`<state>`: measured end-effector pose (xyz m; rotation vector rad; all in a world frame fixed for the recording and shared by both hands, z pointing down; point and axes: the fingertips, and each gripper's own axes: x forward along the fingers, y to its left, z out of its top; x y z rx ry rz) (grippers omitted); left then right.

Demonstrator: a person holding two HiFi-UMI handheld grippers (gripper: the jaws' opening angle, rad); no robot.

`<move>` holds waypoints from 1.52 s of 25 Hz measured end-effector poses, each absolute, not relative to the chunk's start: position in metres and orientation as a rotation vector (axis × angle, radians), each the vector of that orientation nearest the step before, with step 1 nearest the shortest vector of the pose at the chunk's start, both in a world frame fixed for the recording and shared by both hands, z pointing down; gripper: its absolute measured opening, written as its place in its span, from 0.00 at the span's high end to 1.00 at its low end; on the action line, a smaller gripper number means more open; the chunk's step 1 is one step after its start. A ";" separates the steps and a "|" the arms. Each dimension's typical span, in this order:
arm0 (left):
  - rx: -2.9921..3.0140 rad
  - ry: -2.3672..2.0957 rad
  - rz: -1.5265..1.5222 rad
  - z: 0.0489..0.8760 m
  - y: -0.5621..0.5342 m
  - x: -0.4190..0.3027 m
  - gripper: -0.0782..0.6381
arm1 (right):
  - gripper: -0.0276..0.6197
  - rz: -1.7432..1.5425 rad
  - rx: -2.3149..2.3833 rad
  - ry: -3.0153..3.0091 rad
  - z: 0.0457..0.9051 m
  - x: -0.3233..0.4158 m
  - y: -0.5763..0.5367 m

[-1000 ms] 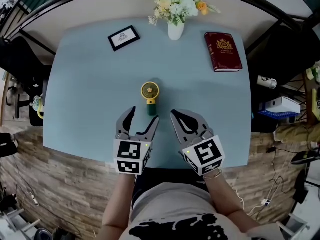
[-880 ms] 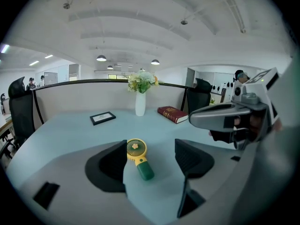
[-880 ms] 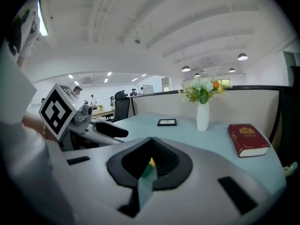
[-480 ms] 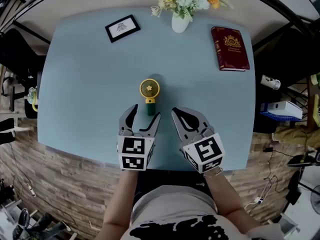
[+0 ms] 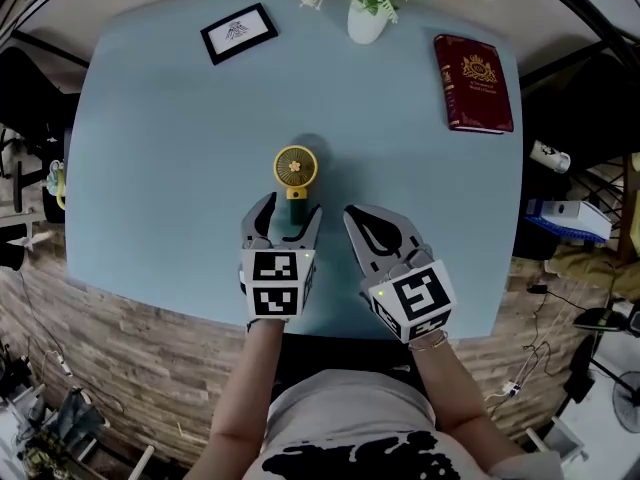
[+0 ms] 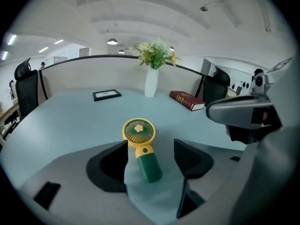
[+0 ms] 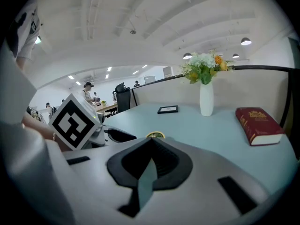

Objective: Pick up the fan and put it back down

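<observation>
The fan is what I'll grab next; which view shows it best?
The left gripper view: the fan lies large and unblocked between the left gripper's open jaws. The head view shows it small, from above. The right gripper view shows only its yellow rim.

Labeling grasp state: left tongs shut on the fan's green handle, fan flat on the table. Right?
No: the left tongs are open, the fan's green handle between them, per the left gripper view. It does lie flat on the table.
</observation>
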<state>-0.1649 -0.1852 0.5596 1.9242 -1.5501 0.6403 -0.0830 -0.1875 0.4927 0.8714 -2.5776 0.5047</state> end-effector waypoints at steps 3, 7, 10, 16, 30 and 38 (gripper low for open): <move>1.887 -1.541 0.656 0.571 -0.187 -0.166 0.45 | 0.95 0.521 0.851 -2.570 0.500 -0.084 -0.188; 1.842 -1.521 0.684 0.587 -0.190 -0.168 0.45 | 0.95 0.540 0.838 -2.564 0.506 -0.085 -0.193; 1.815 -1.511 0.688 0.597 -0.190 -0.169 0.46 | 0.95 0.552 0.829 -2.563 0.511 -0.086 -0.196; 1.806 -1.502 0.718 0.606 -0.198 -0.170 0.47 | 0.95 0.572 0.826 -2.536 0.522 -0.081 -0.201; 1.774 -1.515 0.772 0.618 -0.209 -0.174 0.47 | 0.95 0.591 0.835 -2.520 0.530 -0.073 -0.205; 1.746 -1.545 0.794 0.620 -0.216 -0.178 0.49 | 0.95 0.595 0.835 -2.507 0.533 -0.068 -0.206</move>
